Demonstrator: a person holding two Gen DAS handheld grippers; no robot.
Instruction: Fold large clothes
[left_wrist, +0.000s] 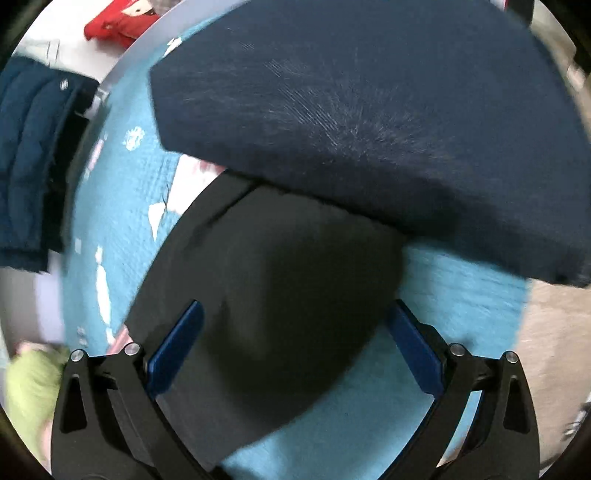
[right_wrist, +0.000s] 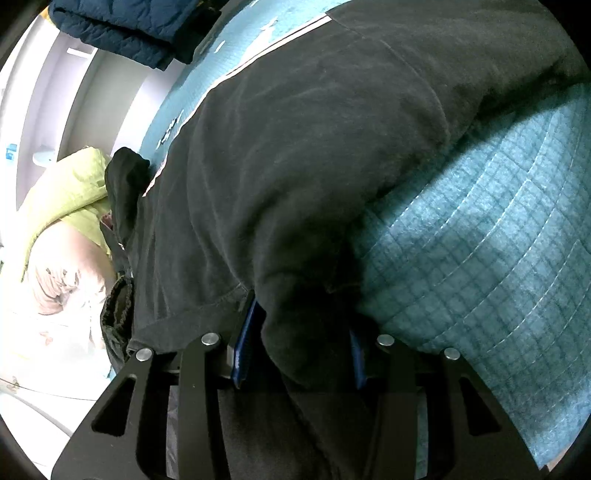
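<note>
The right gripper (right_wrist: 299, 347) pinches a fold of the black garment (right_wrist: 295, 147), which lies on the teal quilt (right_wrist: 480, 258). The left gripper (left_wrist: 291, 339) hovers wide open, empty, above it. Better to lift evenly and keep the cloth taut. A folded navy item (left_wrist: 351, 110) overlaps the garment at twelve o'clock and may snag; a green cushion (right_wrist: 70, 184) sits at nine.

left wrist view looking down over quilt (left_wrist: 122, 206), right wrist view pressed close, both sharing black garment (left_wrist: 258, 295)

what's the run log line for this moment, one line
left gripper: open over black garment | right gripper: shut on black garment | surface: teal quilt | fold: in progress
</note>
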